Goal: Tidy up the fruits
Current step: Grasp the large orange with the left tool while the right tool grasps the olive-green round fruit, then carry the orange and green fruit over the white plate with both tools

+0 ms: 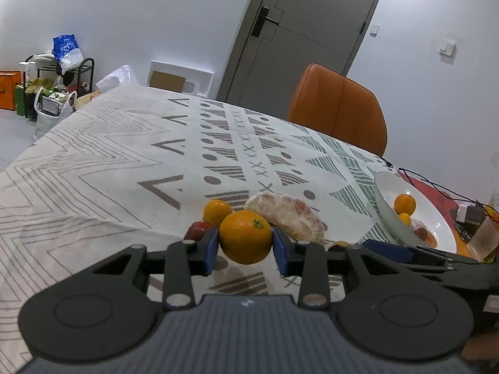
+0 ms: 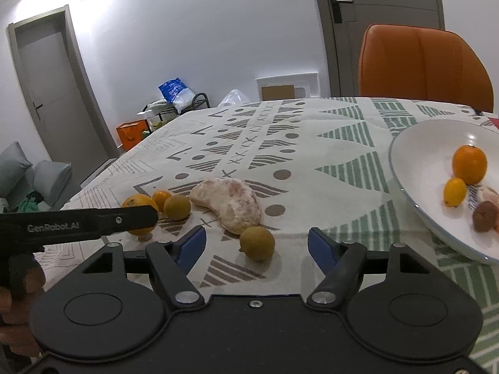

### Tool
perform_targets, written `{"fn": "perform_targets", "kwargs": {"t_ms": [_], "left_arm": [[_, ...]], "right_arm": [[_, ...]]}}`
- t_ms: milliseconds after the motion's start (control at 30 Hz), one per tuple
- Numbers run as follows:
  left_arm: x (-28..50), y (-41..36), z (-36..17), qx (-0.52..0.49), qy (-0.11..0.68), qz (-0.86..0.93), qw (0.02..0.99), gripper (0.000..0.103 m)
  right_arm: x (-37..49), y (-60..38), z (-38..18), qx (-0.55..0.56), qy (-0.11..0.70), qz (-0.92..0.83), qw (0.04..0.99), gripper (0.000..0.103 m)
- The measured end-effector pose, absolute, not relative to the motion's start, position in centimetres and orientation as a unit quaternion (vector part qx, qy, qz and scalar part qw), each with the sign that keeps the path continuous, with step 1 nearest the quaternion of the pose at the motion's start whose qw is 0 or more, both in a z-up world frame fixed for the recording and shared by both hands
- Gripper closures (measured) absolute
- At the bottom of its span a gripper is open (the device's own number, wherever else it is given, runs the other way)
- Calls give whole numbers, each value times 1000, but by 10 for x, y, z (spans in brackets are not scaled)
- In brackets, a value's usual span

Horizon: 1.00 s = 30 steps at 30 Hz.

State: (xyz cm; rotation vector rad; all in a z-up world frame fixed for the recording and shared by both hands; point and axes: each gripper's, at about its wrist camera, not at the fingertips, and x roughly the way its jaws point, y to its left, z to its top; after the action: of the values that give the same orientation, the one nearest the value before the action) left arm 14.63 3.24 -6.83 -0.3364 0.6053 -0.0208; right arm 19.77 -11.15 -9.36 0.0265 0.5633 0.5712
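My left gripper (image 1: 245,246) is shut on a large orange (image 1: 245,237) just above the tablecloth; in the right wrist view that orange (image 2: 138,204) shows behind the left gripper's black arm (image 2: 93,222). A peeled pomelo piece (image 2: 229,204) lies mid-table, with a small orange (image 2: 161,198) and a brownish round fruit (image 2: 177,207) to its left. Another brownish fruit (image 2: 257,243) lies between my open right gripper's fingers (image 2: 256,247). A white plate (image 2: 414,168) at the right holds an orange (image 2: 469,164), a small yellow fruit (image 2: 454,192) and a brown fruit (image 2: 485,216).
The table carries a patterned cloth (image 1: 124,162). An orange chair (image 1: 340,109) stands at its far side. A reddish fruit (image 1: 197,231) sits behind the left finger. Cables and a small box (image 1: 467,215) lie beyond the plate. A shoe rack with bags (image 1: 56,93) is on the floor.
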Motion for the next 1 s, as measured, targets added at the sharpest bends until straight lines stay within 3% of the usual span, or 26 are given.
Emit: {"fn": "perform_targets", "kwargs": {"t_ms": [133, 267, 1000], "left_arm": [[146, 34, -67, -164, 296, -8, 941, 67], [146, 33, -66, -162, 295, -7, 942, 67], [155, -5, -44, -136, 270, -45, 952, 67]], "right_arm": [[202, -105, -98, 7, 280, 280, 918, 43], [201, -103, -101, -3, 276, 276, 921, 79], [178, -163, -76, 38, 236, 242, 940, 79]]}}
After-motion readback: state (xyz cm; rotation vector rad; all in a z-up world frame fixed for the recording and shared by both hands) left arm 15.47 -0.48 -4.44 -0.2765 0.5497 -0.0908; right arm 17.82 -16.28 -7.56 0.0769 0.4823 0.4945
